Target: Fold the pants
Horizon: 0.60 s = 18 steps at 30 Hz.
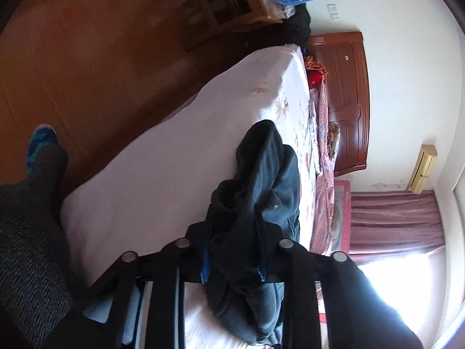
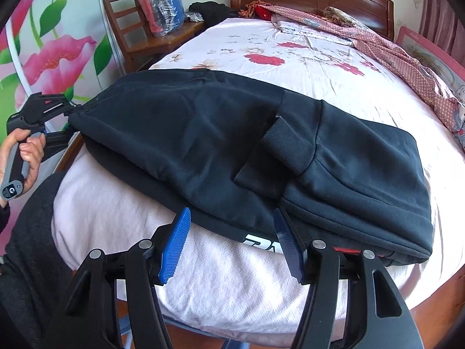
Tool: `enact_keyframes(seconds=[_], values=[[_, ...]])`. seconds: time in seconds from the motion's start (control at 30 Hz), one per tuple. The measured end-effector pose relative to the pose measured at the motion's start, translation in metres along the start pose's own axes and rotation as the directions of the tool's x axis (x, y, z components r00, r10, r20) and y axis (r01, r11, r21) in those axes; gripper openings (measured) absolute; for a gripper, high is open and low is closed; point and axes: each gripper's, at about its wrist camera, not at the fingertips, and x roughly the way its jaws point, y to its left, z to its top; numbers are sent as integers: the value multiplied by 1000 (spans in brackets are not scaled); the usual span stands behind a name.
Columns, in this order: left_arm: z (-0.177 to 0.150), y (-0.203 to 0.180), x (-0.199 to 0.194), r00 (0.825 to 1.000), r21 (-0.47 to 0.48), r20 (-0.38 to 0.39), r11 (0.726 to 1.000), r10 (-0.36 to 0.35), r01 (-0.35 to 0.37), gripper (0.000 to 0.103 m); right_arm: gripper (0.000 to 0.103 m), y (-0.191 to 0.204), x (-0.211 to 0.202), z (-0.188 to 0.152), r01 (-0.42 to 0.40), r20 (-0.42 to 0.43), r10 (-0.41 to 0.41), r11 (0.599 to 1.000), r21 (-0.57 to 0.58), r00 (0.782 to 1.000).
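Dark pants lie across the near end of the bed, already doubled over so the ribbed cuffs rest on top of the body of the garment, near its middle. Left gripper is clamped on the fabric at the pants' left end, at the bed's edge; the left wrist view confirms cloth bunched between its fingers, pulled up off the sheet. Judgement: that hold anchors the end and keeps the layers taut and aligned. Right gripper hovers just beside the near long edge of the pants, blue pads spread apart, nothing between them; the hem with white lettering sits between the two pads but is not pinched. Judgement: it is placed to take a bite on the near edge for the next fold or to square the stack. Fold looks partly done; at least one more pass seems needed. Risk: thick fleece layers may slip apart if only the top ply is caught. Chair and pink patterned bedding stay well clear.
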Motion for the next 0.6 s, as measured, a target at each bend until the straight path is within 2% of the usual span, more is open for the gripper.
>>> enact_keyframes(seconds=[0.07,0.17,0.3,0.47,0.6], values=[[-3,-18,-6,998,65,32,997,47,-49,20,59,-2,0,-1,-5,-3,5,1000,8,1000],[-7,-47,-16,995,108,72,992,63,-70,19,59,-7,-1,-3,-14,4,14,999,35,1000],[-16,-93,-27,991,239,110,966,78,-102,19,59,-18,-5,-13,-35,7,34,995,99,999],[-45,-173,-30,994,450,110,890,18,-66,19,59,-37,-20,-32,-75,57,63,972,224,996],[-82,-233,-21,998,591,39,807,-56,22,19,59,-71,-33,-42,-118,152,63,913,391,986]])
